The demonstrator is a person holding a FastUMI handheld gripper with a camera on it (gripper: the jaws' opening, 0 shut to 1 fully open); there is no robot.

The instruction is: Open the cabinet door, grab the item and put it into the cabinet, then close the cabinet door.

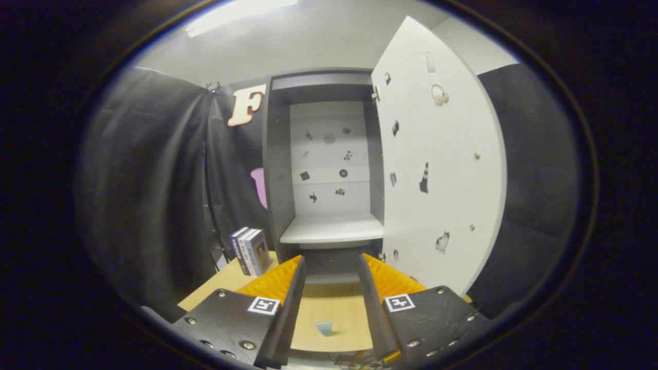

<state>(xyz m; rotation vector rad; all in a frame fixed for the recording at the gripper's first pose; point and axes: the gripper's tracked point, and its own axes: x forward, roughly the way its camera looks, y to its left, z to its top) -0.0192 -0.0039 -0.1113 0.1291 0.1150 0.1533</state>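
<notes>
The grey cabinet (pixel 277 169) stands ahead of me on the wooden table, and its white door (pixel 442 169) is swung wide open to the right. Inside, a white shelf (pixel 333 228) lies bare, with small stickers on the back panel above it. My gripper (pixel 331 270) is open, its fingers pointing at the cabinet's lower opening with nothing between them. A small light-blue item (pixel 324 328) sits on the table between the fingers, close to me. Two or three upright books (pixel 251 251) stand on the table to the left of the cabinet.
The wooden table (pixel 226 282) runs from under the fingers to the cabinet's foot. Black cloth walls close the booth on the left and behind the open door on the right. The door's outer edge reaches out toward me on the right.
</notes>
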